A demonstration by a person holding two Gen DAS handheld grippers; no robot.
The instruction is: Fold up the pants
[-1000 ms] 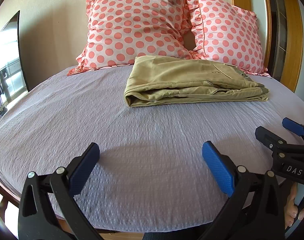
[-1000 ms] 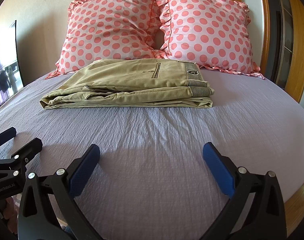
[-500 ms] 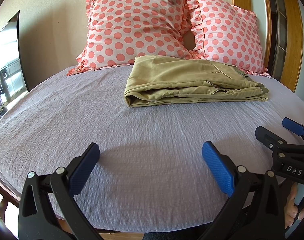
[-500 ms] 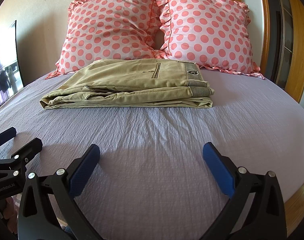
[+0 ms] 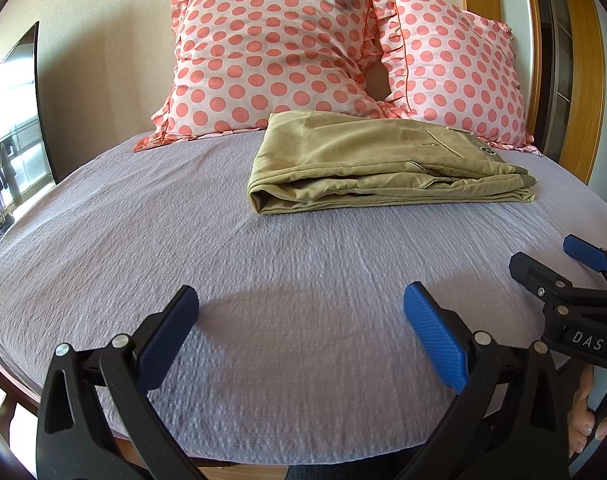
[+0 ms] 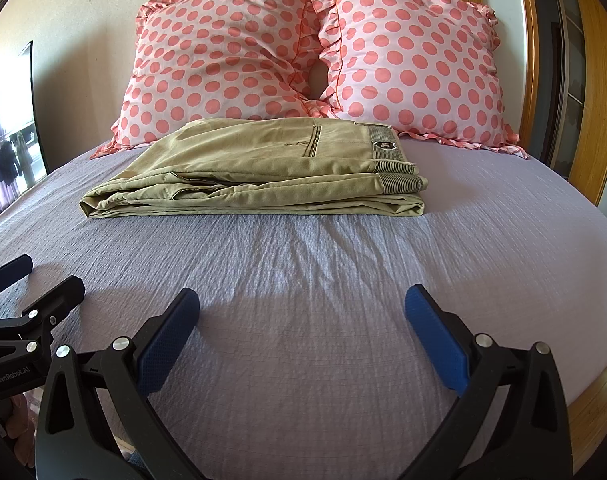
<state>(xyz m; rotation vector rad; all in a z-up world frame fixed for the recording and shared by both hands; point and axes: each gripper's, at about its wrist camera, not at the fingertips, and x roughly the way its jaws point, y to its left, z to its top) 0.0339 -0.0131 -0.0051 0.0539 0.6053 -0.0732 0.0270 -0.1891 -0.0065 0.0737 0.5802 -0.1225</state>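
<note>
I see pants (image 6: 259, 172) folded on bed (image 6: 343, 280), just before pillows (image 6: 303, 52). My left tongs (image 5: 299, 320), right tongs (image 6: 301, 320) spread, empty, well short of pants.

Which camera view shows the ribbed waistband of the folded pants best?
The right wrist view. There the ribbed waistband of the khaki pants faces the camera, with its label visible. In the left wrist view the pants are seen from the fold side, and the waistband is only a thin far edge.

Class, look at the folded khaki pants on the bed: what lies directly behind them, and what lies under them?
Behind the pants two polka-dot pillows lean against the wall. Under them is the lilac bedsheet; the patch beneath them is covered.
</note>
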